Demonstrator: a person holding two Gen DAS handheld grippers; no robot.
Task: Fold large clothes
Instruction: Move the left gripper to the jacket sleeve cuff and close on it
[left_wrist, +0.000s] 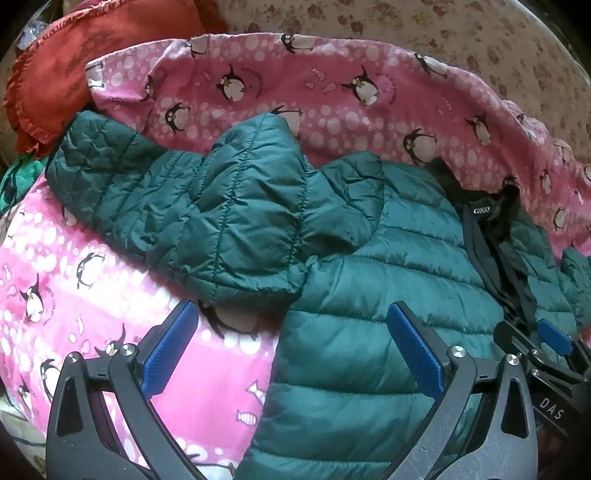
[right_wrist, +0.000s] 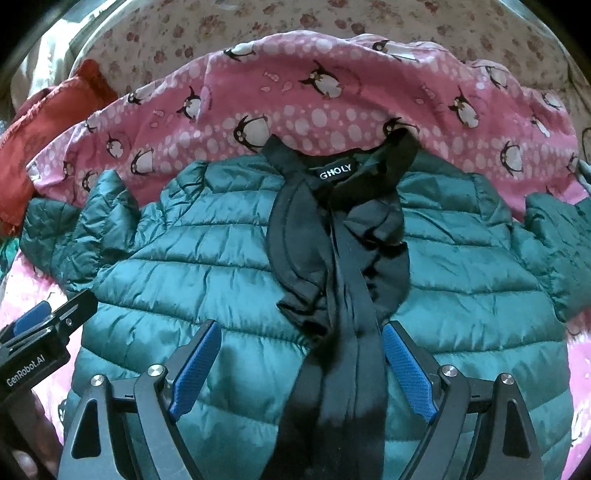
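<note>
Green and quilted, the puffer jacket (right_wrist: 229, 266) lies spread, front side up, on a pink blanket with penguins (right_wrist: 295, 110). We see its black collar (right_wrist: 369, 162) at the far end, with a label reading "GHOLY" (right_wrist: 335, 172), and a black lining strip (right_wrist: 354, 332) runs down the middle of the front. In the left wrist view one sleeve (left_wrist: 207, 214) is folded across toward the chest, and its cuff end rests on the blanket.

Our right hand-held gripper (right_wrist: 301, 365) hovers over the middle strip with its blue pads (right_wrist: 195, 369) spread wide, grasping nothing. Our left hand-held gripper (left_wrist: 291, 354) is also released, with its fingers wide apart above the jacket's side edge, one pad over the blanket and one over the jacket. Both grippers are near each other.

Outward, a red cloth with a ruffled edge (left_wrist: 74, 66) lies at the far left, partly under the blanket. Behind everything there is a beige floral fabric (right_wrist: 258, 22). We see no containers.
</note>
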